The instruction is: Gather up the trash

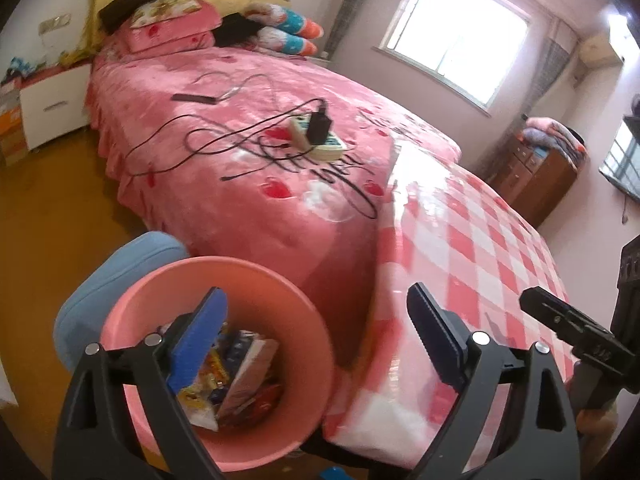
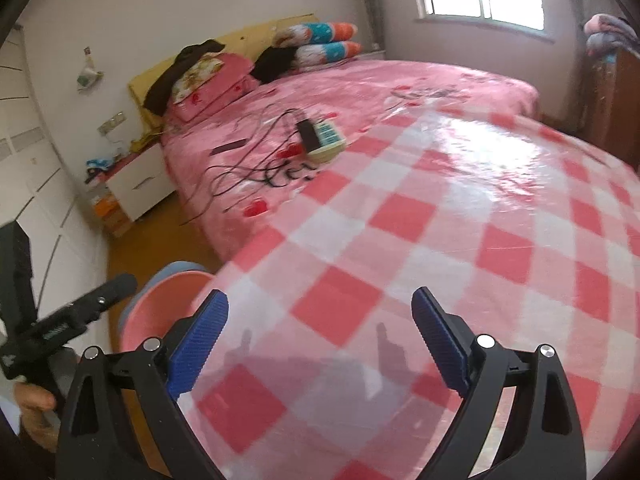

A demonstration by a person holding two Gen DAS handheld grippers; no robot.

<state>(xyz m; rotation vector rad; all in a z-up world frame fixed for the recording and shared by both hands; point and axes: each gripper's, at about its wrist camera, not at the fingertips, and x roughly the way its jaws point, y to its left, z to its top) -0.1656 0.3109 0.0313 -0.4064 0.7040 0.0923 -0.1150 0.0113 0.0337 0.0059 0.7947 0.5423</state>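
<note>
From my left wrist camera, the left gripper [image 1: 316,336] hangs with its jaws spread wide and nothing between them, poised over the near rim of the pink bin [image 1: 304,308]; I judge that placement to be about dropping litter in, since the bin stands on the floor hard against the near-left corner of the checked tablecloth [image 1: 480,256]; the trash [image 1: 236,380] lies inside the bin as a jumble of bright wrappers, yellow and red print, with a pale flat carton leaning against the wall; a blue stool [image 1: 112,280] sits just behind the bin on the left; farther off, the bed [image 1: 248,152] carries a power strip [image 1: 316,140] with a black charger plugged in and loose cables trailing, none of which I take for rubbish; the right gripper shows at the far right edge only as a dark finger. From my right wrist camera, the right gripper [image 2: 320,336] is likewise released, jaws wide and empty, hovering above the glossy checked cloth with its shadow falling just below; the cloth near it looks bare of litter, so I judge collection to be nearly done; the bin's rim peeks out at the near left.
</note>
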